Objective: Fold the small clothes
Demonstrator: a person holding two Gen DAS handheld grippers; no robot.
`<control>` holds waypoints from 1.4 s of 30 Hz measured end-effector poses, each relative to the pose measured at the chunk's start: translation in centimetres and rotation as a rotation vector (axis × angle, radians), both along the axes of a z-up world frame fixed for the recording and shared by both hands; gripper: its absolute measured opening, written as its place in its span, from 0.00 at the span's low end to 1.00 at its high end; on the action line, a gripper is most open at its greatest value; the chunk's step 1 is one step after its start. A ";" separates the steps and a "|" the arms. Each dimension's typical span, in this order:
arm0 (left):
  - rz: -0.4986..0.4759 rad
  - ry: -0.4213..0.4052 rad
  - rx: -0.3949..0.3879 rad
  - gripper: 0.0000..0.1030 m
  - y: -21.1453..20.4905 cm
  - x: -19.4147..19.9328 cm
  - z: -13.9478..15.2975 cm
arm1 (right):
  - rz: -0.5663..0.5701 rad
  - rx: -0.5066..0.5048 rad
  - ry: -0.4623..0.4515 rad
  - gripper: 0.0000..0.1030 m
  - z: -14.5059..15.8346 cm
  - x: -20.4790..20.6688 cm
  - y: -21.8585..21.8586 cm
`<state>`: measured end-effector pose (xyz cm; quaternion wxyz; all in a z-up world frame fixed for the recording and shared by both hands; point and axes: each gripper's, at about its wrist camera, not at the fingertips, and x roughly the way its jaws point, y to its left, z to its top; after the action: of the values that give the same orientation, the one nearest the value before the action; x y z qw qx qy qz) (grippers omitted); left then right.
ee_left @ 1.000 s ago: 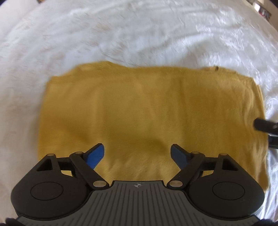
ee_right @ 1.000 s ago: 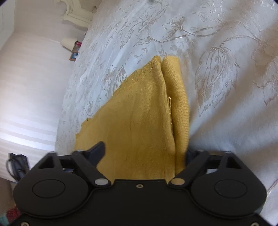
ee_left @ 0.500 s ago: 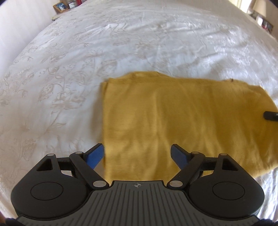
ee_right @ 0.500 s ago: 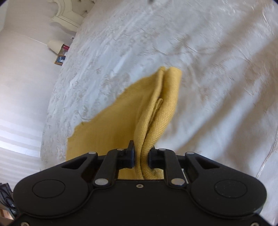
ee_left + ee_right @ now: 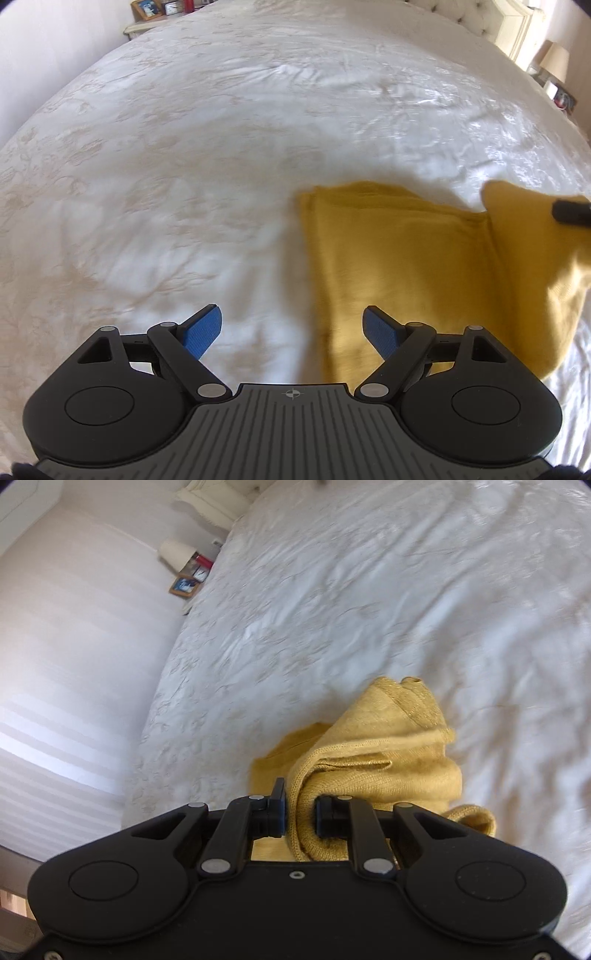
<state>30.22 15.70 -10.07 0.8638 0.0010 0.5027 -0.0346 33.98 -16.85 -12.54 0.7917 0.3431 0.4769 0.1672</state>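
A mustard-yellow knit garment [image 5: 406, 266] lies on the white bedspread [image 5: 184, 166], at the right in the left wrist view. My left gripper [image 5: 291, 334] is open and empty, its right blue pad over the garment's left edge, its left pad over bare bedspread. My right gripper [image 5: 299, 818] is shut on the garment's end [image 5: 373, 753] and holds it lifted and bunched above the bed. A tip of the right gripper [image 5: 570, 210] shows at the far right of the left wrist view, with the raised cloth under it.
The white floral bedspread [image 5: 369, 590] spreads all around. A nightstand with a picture frame [image 5: 147, 9] stands at the far left corner, a tufted headboard [image 5: 491, 18] and a lamp [image 5: 554, 59] at the far right. A white wall [image 5: 74, 646] runs beside the bed.
My right gripper closed on the garment's right end and lifted it, so the cloth bunches up. My left gripper moved left off the garment, still open.
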 end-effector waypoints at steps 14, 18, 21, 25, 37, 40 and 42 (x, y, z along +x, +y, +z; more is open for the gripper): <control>0.057 0.046 -0.003 0.81 9.2 -1.8 -0.9 | 0.195 -0.364 0.065 0.29 -3.4 2.0 14.9; 0.055 0.049 -0.032 0.81 9.8 -1.5 -1.0 | 0.280 -0.382 0.001 0.48 -2.4 1.6 16.9; 0.036 0.034 -0.046 0.81 9.3 -0.8 -0.7 | 0.332 -0.312 -0.089 0.49 -0.6 0.2 17.5; -0.009 0.021 -0.063 0.81 8.1 0.6 -0.4 | 0.312 -0.300 -0.169 0.50 1.5 -1.6 17.0; -0.171 -0.012 -0.116 0.81 2.1 4.4 1.1 | -0.012 -0.338 -0.074 0.55 0.0 -5.8 7.7; -0.239 -0.017 -0.112 0.81 -0.7 4.7 1.2 | -0.042 -0.321 -0.047 0.56 -0.9 -6.3 6.4; -0.293 -0.009 -0.110 0.81 -2.8 4.9 1.0 | -0.035 -0.315 -0.035 0.58 -1.5 -6.4 5.9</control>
<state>35.16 12.95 -9.07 0.8505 0.0273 0.4906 -0.1876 27.59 -10.98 -14.05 0.8468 0.2203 0.4771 0.0824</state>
